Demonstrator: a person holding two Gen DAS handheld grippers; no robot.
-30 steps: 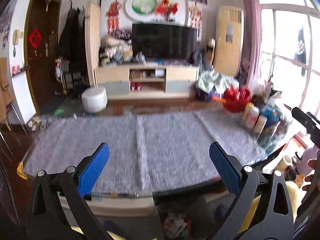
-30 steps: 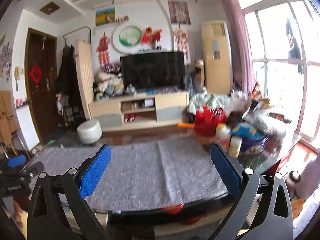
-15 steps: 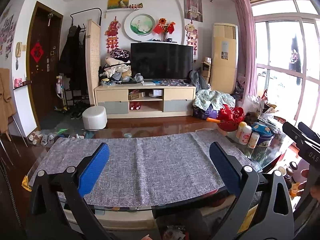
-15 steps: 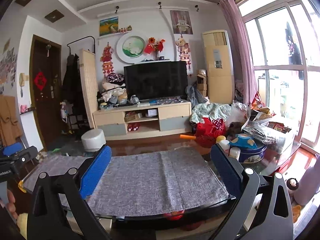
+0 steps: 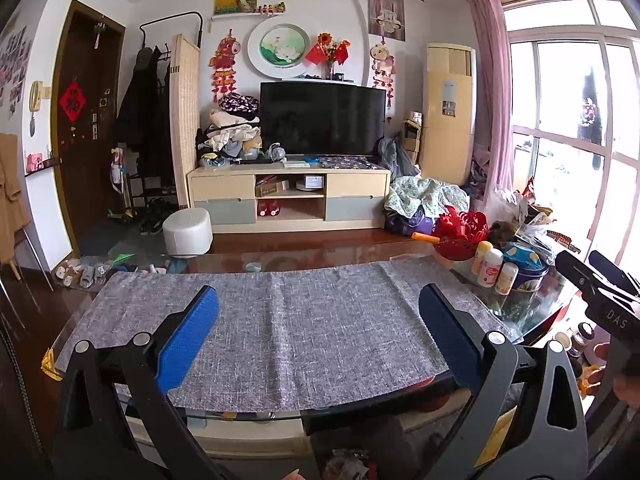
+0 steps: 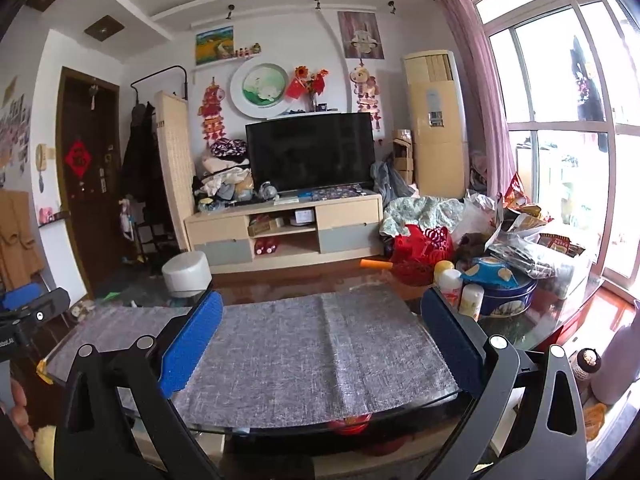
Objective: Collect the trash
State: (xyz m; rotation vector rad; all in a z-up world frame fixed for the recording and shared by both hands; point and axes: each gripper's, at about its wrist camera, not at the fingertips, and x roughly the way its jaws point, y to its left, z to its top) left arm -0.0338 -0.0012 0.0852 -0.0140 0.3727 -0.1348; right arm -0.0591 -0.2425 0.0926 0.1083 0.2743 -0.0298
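left gripper (image 5: 316, 336): fingers spread wide, nothing between them, held level in front of the near edge of the table (image 5: 280, 414).
grey cloth (image 5: 280, 320): covers the middle of the glass table, lies flat, bare of objects.
trash: none identifiable on the cloth. Likely candidates are in the clutter at the table's right end, crumpled snack bags and wrappers (image 6: 524, 220) behind the blue cookie tin (image 6: 506, 292); can't confirm which are trash.
bottles (image 6: 460, 288): three small ones standing just left of the tin, near the cloth's right edge.
right gripper (image 6: 320, 340): fingers released too, empty, aimed across the cloth's right half.
risk 1: no target chosen; grabbing from the pile may take a keeper item, since trash and goods sit mixed.
risk 2: reaching for the bags past the bottles could tip them; they stand close together, upright and narrow.
risk 3: pile is loose and stacked, pulling one bag may drag others off the table edge.
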